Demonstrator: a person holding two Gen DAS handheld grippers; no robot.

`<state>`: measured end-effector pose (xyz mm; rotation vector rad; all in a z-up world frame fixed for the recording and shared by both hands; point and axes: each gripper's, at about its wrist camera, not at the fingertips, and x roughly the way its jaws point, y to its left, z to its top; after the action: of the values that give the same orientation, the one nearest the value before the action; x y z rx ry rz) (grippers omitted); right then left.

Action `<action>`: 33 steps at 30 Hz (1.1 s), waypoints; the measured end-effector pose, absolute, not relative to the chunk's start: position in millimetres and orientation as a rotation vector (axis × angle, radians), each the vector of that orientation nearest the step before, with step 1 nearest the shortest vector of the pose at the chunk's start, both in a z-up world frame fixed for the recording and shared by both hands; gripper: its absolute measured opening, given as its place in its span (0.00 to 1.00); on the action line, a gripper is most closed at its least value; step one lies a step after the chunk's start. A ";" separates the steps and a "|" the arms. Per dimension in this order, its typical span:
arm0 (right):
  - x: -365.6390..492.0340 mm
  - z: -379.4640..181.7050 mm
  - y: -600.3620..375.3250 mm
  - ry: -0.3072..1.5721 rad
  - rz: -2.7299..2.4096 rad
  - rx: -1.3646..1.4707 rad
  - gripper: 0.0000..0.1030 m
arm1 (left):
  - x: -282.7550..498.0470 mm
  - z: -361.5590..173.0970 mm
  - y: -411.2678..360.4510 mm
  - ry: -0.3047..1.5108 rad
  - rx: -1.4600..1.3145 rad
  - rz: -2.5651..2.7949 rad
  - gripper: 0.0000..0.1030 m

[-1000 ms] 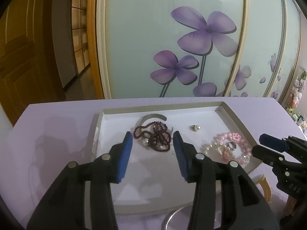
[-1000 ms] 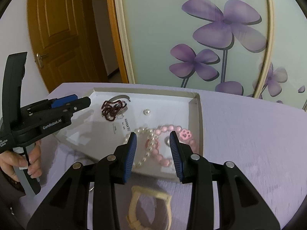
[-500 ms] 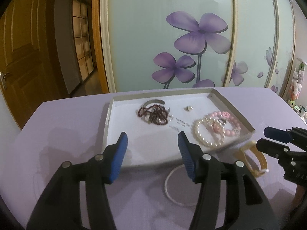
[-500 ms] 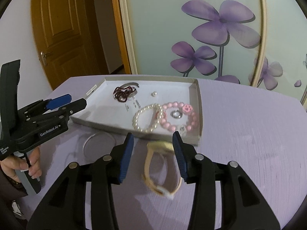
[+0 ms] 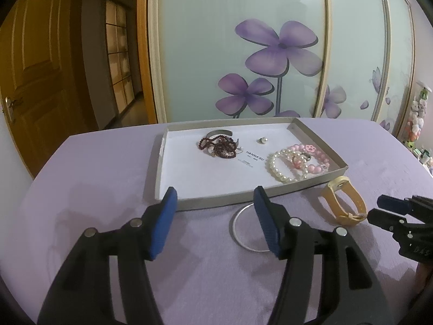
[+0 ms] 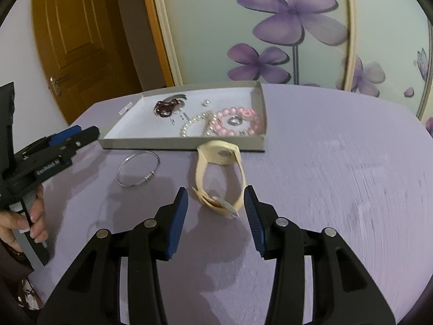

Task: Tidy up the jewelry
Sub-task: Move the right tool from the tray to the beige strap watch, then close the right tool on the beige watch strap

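Cream rubber, the watch (image 6: 219, 178) lay on the purple table (image 6: 338, 178) just outside the tray (image 6: 184, 143), likely waiting to join the beads inside. You held your right claw (image 6: 215, 216) wide and empty, low and level, straddling its strap. Your left claw (image 5: 215, 222), equally wide, hovered over the silver bangle (image 5: 243, 233).

Bracelets (image 5: 297, 162) lie in the tray (image 5: 157, 178); before it on the worktop (image 6: 338, 162), bangle (image 6: 138, 168) left, watch (image 6: 219, 176) right.
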<state>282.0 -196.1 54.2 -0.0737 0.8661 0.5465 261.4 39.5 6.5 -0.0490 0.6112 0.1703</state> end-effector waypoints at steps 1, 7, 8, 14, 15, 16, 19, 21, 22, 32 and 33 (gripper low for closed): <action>282.3 52.5 -197.1 0.871 0.542 -0.072 0.44 | 259.7 6.5 40.6 0.611 -0.052 0.173 0.58; 284.3 49.9 -194.5 0.873 0.546 -0.072 0.56 | 254.8 5.1 47.6 0.615 -0.068 0.183 0.63; 284.9 49.6 -192.7 0.871 0.549 -0.074 0.57 | 255.2 4.6 48.3 0.616 -0.069 0.183 0.63; 292.7 45.7 -184.1 0.875 0.541 -0.088 0.69 | 257.3 2.5 49.3 0.622 -0.076 0.180 0.63; 293.5 45.0 -183.3 0.877 0.540 -0.091 0.70 | 258.1 2.2 49.2 0.623 -0.075 0.179 0.63; 295.7 43.8 -181.4 0.880 0.536 -0.098 0.73 | 258.4 2.0 49.0 0.624 -0.074 0.178 0.63; 302.9 41.1 -176.4 0.889 0.529 -0.110 0.74 | 261.4 1.3 48.2 0.626 -0.069 0.177 0.63; 307.8 38.4 -173.2 0.901 0.530 -0.112 0.75 | 263.5 0.6 47.4 0.630 -0.068 0.174 0.63; 309.6 37.1 -172.3 0.907 0.528 -0.114 0.75 | 264.7 0.5 46.9 0.631 -0.068 0.173 0.63; 318.3 26.6 -169.5 0.963 0.534 -0.114 0.45 | 274.0 -1.9 39.0 0.646 -0.054 0.158 0.64; 317.5 26.9 -170.1 0.962 0.540 -0.114 0.42 | 274.2 -2.3 37.7 0.649 -0.053 0.156 0.64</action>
<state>317.5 -170.1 26.9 -0.1135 0.9618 0.5402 274.2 37.7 -2.3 -0.0529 0.6485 0.1562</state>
